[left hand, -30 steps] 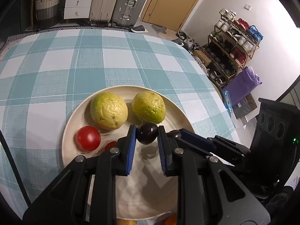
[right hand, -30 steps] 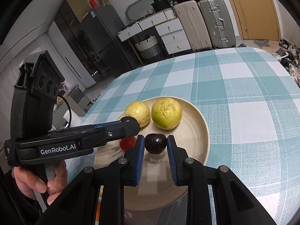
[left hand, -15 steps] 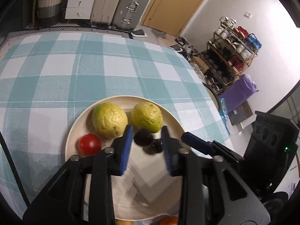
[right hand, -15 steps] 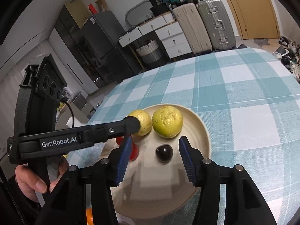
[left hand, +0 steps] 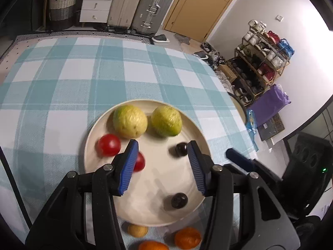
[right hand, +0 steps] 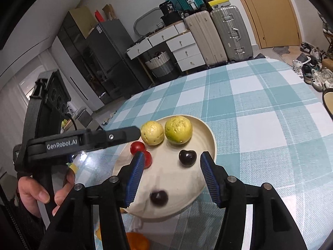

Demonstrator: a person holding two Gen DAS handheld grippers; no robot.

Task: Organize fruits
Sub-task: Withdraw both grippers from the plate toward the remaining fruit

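A cream plate (left hand: 179,214) (right hand: 210,137) on the checked tablecloth holds two yellow-green guavas (left hand: 130,121) (left hand: 166,120) (right hand: 152,133) (right hand: 178,129), two red tomatoes (left hand: 109,145) (left hand: 139,161) (right hand: 137,147) and two dark cherries (left hand: 181,149) (left hand: 179,200) (right hand: 187,157) (right hand: 159,197). My left gripper (left hand: 162,166) is open and empty above the plate. My right gripper (right hand: 171,177) is open and empty above the plate's near half. Each gripper shows in the other's view (left hand: 241,160) (right hand: 116,135).
Two oranges (left hand: 187,237) (left hand: 153,245) and a small yellow fruit (left hand: 137,230) lie on the cloth just before the plate; an orange shows in the right wrist view (right hand: 137,240). The table edge drops off at right toward a shoe rack (left hand: 262,62). Suitcases (right hand: 218,35) stand beyond the table.
Both grippers opened and let go of a dark cherry each, which now lie on the plate. Both grippers pulled back and up from the plate.
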